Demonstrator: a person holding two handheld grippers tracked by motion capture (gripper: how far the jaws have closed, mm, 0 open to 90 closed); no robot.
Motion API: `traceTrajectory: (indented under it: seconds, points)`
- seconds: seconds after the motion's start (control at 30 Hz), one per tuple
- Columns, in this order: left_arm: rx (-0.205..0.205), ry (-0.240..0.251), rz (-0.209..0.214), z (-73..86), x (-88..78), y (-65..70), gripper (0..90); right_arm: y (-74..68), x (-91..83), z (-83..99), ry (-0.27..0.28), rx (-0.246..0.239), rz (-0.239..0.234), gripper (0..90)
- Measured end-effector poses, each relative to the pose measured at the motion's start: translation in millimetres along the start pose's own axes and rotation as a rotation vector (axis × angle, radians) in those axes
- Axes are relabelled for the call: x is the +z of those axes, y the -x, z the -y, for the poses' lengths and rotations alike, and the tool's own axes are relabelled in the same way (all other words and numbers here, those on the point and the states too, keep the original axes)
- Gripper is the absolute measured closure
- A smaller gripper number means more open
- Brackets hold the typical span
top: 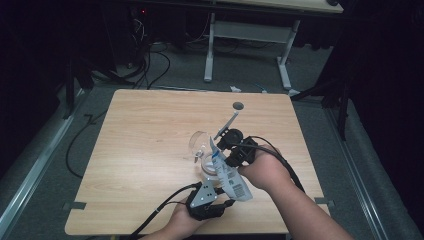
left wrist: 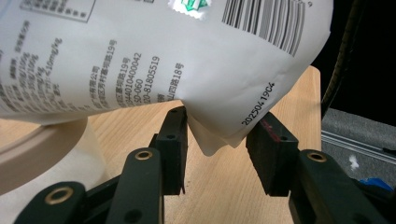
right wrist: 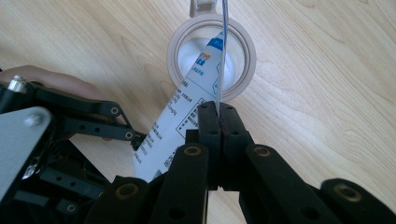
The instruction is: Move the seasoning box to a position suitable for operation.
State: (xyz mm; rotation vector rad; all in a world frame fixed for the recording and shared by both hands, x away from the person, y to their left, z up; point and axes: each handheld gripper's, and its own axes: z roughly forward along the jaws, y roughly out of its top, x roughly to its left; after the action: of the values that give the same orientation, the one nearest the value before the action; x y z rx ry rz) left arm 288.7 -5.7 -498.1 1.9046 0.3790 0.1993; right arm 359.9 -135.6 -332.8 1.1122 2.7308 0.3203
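Right gripper view: right gripper (right wrist: 219,122) pinches the pouch (right wrist: 187,116) over the cup (right wrist: 212,58), left gripper (left wrist: 217,140) released beneath, so contents may spill.

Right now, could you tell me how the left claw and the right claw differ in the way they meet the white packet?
The right claw is shut flat on the white packet, pinching its thin edge; the left claw stands open, the packet's bottom corner hanging between its jaws. The right claw holds higher up, above the jar; the left claw sits under the packet's lower end. Both are black and hand-held.
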Motion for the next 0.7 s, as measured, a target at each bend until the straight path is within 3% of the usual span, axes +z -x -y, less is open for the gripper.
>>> traceTrajectory:
  seconds: [0.7]
  points:
    - [-0.026, -0.010, -0.002, 6.1, 1.5, -0.5, 54.9, 2.2, -0.2, 4.2, -0.006, 0.020, -0.001, 90.0]
